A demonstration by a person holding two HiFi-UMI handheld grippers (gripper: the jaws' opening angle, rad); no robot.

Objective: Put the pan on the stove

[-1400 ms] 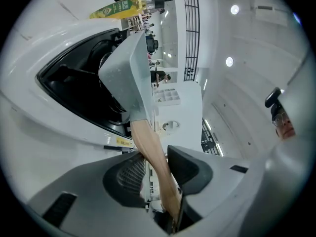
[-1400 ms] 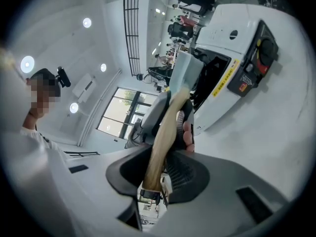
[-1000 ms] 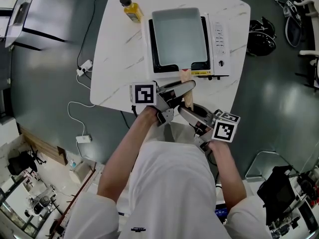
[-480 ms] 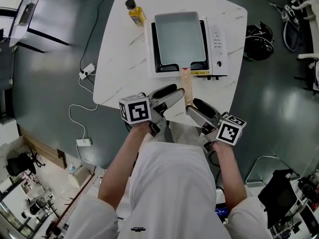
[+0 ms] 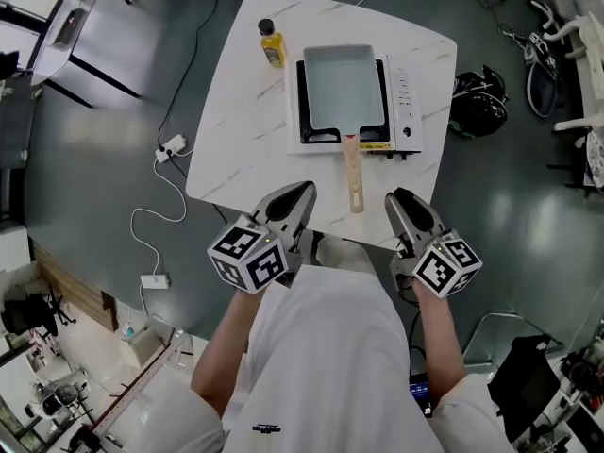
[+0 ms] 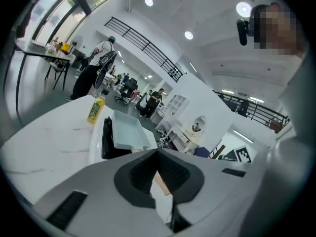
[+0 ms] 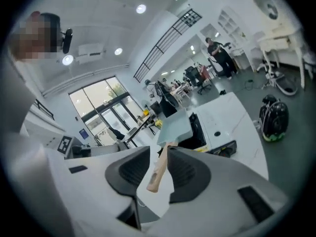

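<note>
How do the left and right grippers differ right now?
The left gripper has shut jaws; the right gripper has jaws apart, closing, with nothing between them. The left gripper sits left of the pan handle, the right gripper right of it. Both are empty and touch nothing.

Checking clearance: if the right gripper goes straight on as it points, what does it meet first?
Probably the handle: it shows ahead through the gap of the right gripper, whose jaws are closing with nothing between them. Depth is unclear.
</note>
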